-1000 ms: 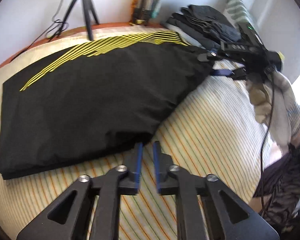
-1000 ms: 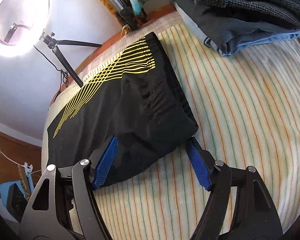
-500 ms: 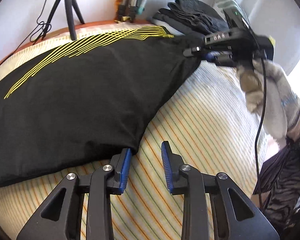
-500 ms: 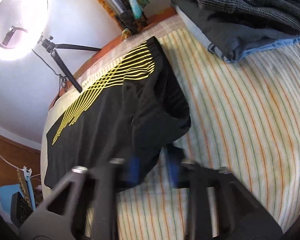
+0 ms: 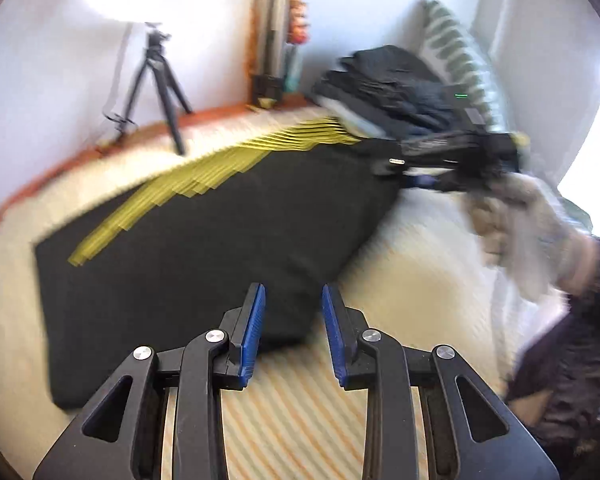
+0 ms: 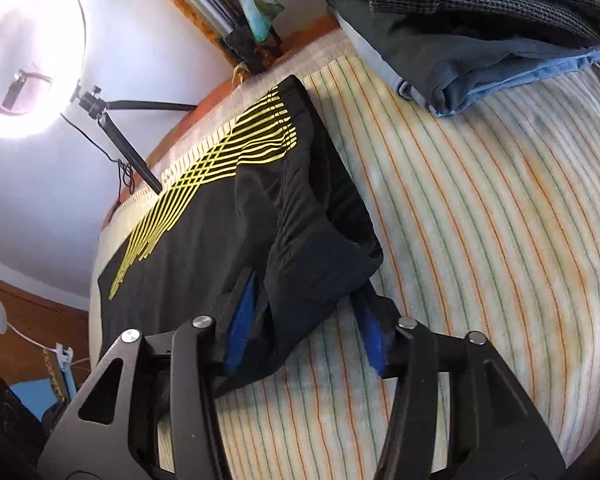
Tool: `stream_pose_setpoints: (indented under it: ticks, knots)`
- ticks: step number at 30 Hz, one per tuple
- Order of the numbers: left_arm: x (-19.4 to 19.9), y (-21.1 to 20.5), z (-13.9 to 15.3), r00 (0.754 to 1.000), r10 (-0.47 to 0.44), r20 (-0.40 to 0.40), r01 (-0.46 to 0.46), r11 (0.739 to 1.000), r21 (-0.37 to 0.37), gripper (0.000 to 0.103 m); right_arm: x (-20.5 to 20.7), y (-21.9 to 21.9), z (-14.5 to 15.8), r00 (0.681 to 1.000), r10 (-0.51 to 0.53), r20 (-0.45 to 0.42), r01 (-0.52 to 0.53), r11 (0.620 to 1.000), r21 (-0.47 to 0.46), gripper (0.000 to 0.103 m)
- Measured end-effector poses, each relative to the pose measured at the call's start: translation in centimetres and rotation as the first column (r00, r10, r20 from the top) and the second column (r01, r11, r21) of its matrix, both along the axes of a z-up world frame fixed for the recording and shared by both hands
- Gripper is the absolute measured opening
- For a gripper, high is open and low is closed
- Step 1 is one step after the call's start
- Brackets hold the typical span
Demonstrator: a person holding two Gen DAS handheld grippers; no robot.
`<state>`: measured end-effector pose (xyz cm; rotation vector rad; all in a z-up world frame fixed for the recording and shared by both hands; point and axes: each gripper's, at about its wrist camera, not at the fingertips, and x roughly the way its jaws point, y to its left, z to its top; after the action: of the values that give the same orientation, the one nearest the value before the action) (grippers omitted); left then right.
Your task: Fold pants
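Black pants (image 5: 220, 240), smooth and matte with thin yellow line print, spread flat across a striped bedsheet (image 6: 480, 220) of cream, orange and green. Left gripper (image 5: 293, 312) at the near pointed corner, blue-padded jaws apart around the cloth tip, not pinched. Right gripper (image 6: 304, 320) at the gathered, puckered waistband end, jaws wide on either side of the bunched fabric. Folded dark clothes (image 6: 480, 20) stacked near the headboard; tripod (image 5: 156, 88) behind.
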<state>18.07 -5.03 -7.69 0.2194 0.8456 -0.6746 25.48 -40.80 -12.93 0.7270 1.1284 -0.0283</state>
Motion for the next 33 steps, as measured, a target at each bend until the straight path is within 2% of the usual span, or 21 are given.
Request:
stream_pose_setpoints:
  ticks: [2, 4, 9, 13, 17, 18, 19, 21, 24, 27, 33]
  knots:
    - [1.6, -0.7, -1.4, 0.999, 0.039, 0.019, -0.040, 0.996, 0.074, 0.026, 0.1, 0.1, 0.0, 1.000, -0.005, -0.002, 0.005, 1.000, -0.002, 0.051]
    - [2.6, -1.2, -3.0, 0.999, 0.047, -0.018, -0.045, 0.994, 0.097, 0.026, 0.1, 0.2, 0.0, 1.000, -0.018, -0.002, 0.018, 1.000, 0.004, 0.051]
    - [2.6, -2.7, -6.1, 1.000, -0.006, 0.001, 0.006, 0.978, 0.206, 0.027, 0.0, -0.5, -0.3, 0.999, -0.046, -0.006, 0.046, 0.998, 0.049, 0.051]
    - [2.8, -2.6, -5.8, 1.000, -0.002, -0.001, 0.002, 0.979, 0.203, 0.030, -0.2, -0.8, -0.1, 0.999, -0.039, -0.012, 0.039, 0.998, 0.049, 0.051]
    - [2.6, -2.8, -3.7, 0.999, 0.006, 0.045, -0.015, 0.981, 0.191, 0.030, -1.0, -1.2, 0.9, 1.000, -0.007, -0.006, 0.007, 1.000, 0.015, 0.051]
    - [2.4, -3.1, -3.2, 0.998, 0.001, 0.059, -0.012, 0.982, 0.188, 0.032, -1.3, -1.4, 1.2, 1.000, -0.003, -0.001, 0.003, 1.000, 0.003, 0.051]
    - [2.3, -3.5, -2.5, 0.997, -0.003, 0.080, -0.013, 0.982, 0.188, 0.041, -1.6, -1.7, 1.8, 1.000, 0.001, 0.008, -0.001, 1.000, -0.011, 0.051]
    - [1.6, -5.1, -0.9, 0.991, -0.028, 0.128, 0.006, 0.984, 0.176, 0.048, -2.2, -2.5, 2.7, 1.000, 0.001, 0.025, 0.000, 0.999, -0.041, 0.051]
    - [1.1, -8.5, 0.2, 0.986, -0.099, 0.138, 0.079, 0.986, 0.145, 0.050, -2.8, -3.8, 4.3, 0.999, -0.004, 0.055, 0.009, 0.996, -0.092, 0.055]
    - [0.8, -12.4, 0.3, 0.975, -0.172, 0.143, 0.152, 0.978, 0.141, 0.051, -3.3, -5.2, 6.1, 0.996, -0.005, 0.093, 0.017, 0.992, -0.123, 0.062]
    - [0.7, -19.2, -0.9, 0.952, -0.270, 0.141, 0.247, 0.955, 0.164, 0.051, -3.5, -7.1, 8.3, 0.992, 0.003, 0.127, 0.017, 0.988, -0.154, 0.062]
